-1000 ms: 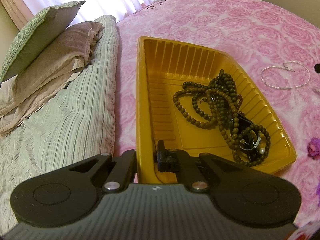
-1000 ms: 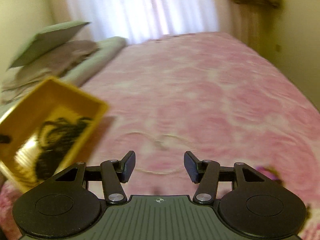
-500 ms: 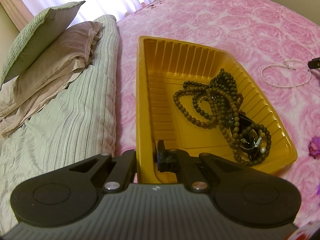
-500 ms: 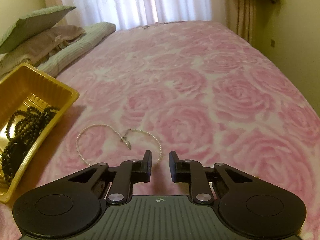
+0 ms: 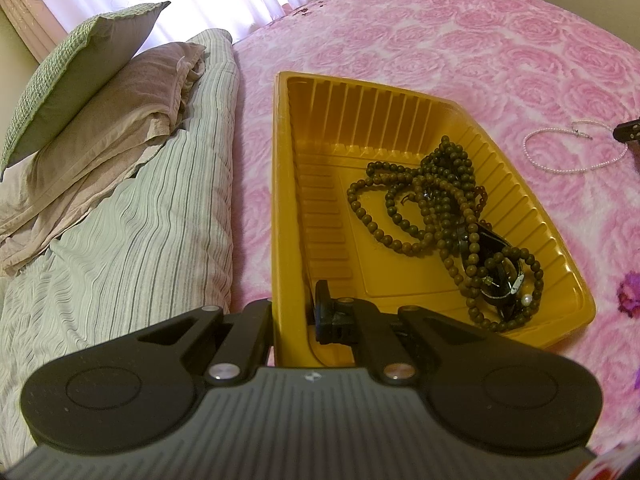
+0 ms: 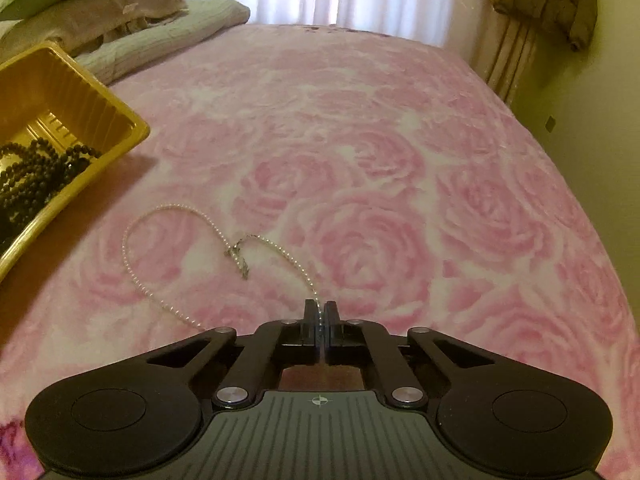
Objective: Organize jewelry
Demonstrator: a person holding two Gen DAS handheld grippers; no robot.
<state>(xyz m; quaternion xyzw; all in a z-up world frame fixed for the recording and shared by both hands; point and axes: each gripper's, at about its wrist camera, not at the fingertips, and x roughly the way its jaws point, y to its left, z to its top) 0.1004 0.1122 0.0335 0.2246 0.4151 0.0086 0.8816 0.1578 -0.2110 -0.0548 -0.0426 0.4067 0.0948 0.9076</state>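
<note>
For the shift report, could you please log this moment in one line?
left tongs: shut on yellow plastic tray | right tongs: shut on white pearl necklace | necklace on bed

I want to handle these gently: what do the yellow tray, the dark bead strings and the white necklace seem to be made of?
Yellow tray: likely thin moulded plastic, glossy, with ribbed walls.
Dark bead strings: possibly wood, round brown-green beads with a dull sheen.
White necklace: pearl-like beads, real or imitation unclear; small metallic clasp.
</note>
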